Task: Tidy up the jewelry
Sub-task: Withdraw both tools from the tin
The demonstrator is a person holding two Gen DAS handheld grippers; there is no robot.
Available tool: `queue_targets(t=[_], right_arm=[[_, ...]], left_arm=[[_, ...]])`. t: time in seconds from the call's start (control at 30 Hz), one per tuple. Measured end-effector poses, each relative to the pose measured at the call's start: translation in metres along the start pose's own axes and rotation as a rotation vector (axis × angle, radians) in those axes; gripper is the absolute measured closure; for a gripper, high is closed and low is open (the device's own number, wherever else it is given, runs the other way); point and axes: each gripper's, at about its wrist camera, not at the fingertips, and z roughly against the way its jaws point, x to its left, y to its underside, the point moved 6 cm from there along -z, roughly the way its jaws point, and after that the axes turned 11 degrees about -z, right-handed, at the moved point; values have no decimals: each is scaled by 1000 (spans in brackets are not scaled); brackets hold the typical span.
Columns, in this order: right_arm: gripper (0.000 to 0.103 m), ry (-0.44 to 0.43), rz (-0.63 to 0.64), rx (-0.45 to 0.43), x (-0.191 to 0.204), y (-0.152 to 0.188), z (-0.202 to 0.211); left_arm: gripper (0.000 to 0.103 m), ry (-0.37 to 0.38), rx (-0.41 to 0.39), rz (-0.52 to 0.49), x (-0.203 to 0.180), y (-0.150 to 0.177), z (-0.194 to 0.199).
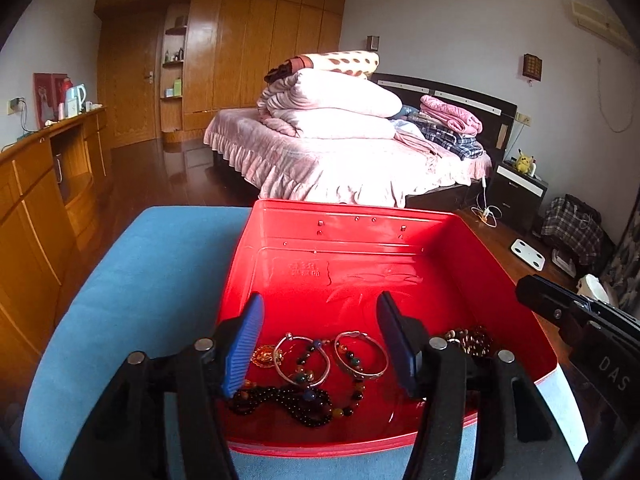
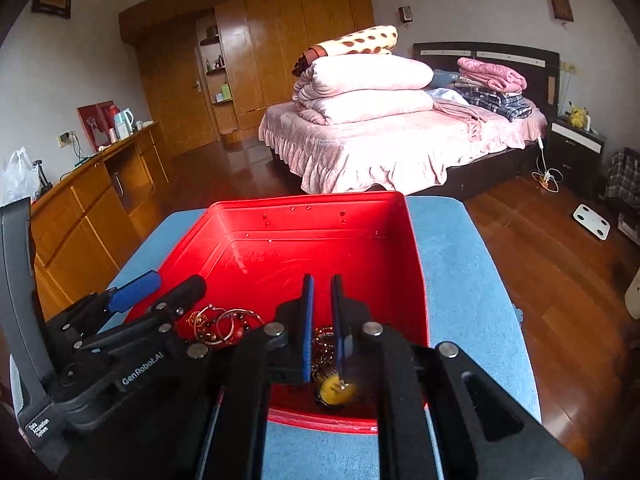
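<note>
Several pieces of jewelry already lie in the glossy red rectangular tin tray (image 1: pixel 500 264), which suggests the gathering is well along, though nothing inside looks sorted yet. At the bottom of the left wrist view, the left gripper (image 1: pixel 320 340) hangs over the tray's near end with its blue-padded jaws spread wide and nothing between them. Below and between those jaws lie two silver bangles (image 1: pixel 332 356) side by side, a dark beaded necklace with coloured stones (image 1: pixel 288 400) tangled across them, and a small gold ornament (image 1: pixel 264 356) just beside the left pad. A brown beaded string (image 1: pixel 474 340) sits near the tray's right wall.

In the right wrist view the right gripper (image 2: pixel 322 320) has its jaws narrowed to a slim gap over a heap of gold chain (image 2: pixel 324 344); a round yellow pendant (image 2: pixel 336 390) blurs just beneath. Whether the jaws actually pinch the chain cannot be told. Judging from this, separating and laying out the tangled pieces is what remains.

The tray rests on a desk covered in blue cloth (image 1: pixel 140 280). Beyond it is dark wooden floor, a bed with a pink frilled cover (image 1: pixel 320 160) stacked with folded quilts, a long wooden sideboard (image 1: pixel 52 184) at the left of the frame, and a wall of wooden wardrobes (image 1: pixel 240 40) at the upper centre.
</note>
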Motion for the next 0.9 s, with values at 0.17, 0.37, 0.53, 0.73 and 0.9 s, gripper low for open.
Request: queue_targets(t=[0.17,0.37,0.53,0.73,0.9], right_arm=[[93,-9,-4,-16,-1,6,19],[72,-2,25,-47,5,23,47],[58,-18,18,-70,8,40,69],[34,-1,37,-133,12,52,99],[15,2,40,-166,13,57,117]], left_arm=[[45,-29,-40,-24,1,4,24],[36,-35,-56,-49,-3,22,56],[31,-36,-64,-54,-3,41,80],[15,-70,-125,-82,-2,48,117],[11,-80,-167,-76,2,51,145]])
